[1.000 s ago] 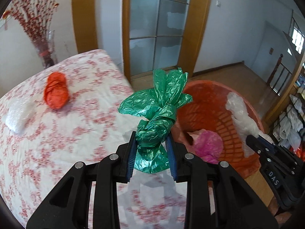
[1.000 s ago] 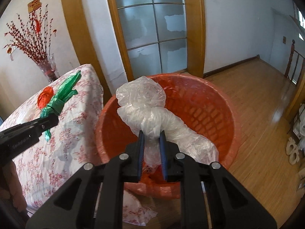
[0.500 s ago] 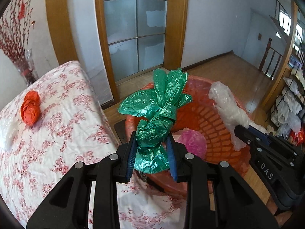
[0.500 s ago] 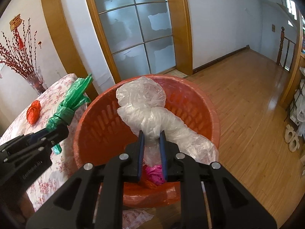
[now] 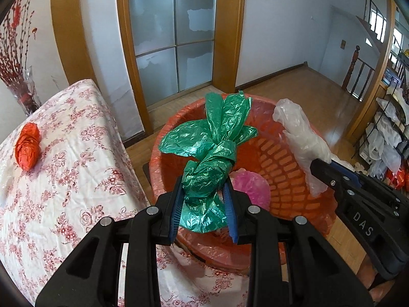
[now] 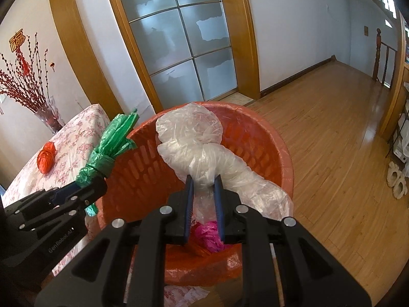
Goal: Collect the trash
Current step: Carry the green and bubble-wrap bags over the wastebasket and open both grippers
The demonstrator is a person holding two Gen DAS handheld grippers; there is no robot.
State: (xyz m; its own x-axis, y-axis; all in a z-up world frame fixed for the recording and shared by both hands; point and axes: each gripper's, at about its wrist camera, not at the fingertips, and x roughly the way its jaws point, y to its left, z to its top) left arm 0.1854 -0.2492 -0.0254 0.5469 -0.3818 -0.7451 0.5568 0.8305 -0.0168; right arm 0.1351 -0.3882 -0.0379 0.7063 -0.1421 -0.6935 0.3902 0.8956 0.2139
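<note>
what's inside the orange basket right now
A crumpled pink bag lies at the bottom of the orange basket. The held green bag and clear bag cover part of the inside, so anything else there is hidden.

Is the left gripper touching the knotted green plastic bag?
Touching. The left wrist view shows the left gripper with both blue pads pressed against the knotted green plastic bag.

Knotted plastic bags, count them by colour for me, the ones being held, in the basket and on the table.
Green knotted plastic bag, held in the left hand-held gripper: 1
Clear knotted plastic bag, held in the right hand-held gripper: 1
Pink plastic bag in the orange plastic basket: 1
Orange plastic bag on the floral tablecloth: 1
Total: 4
</note>
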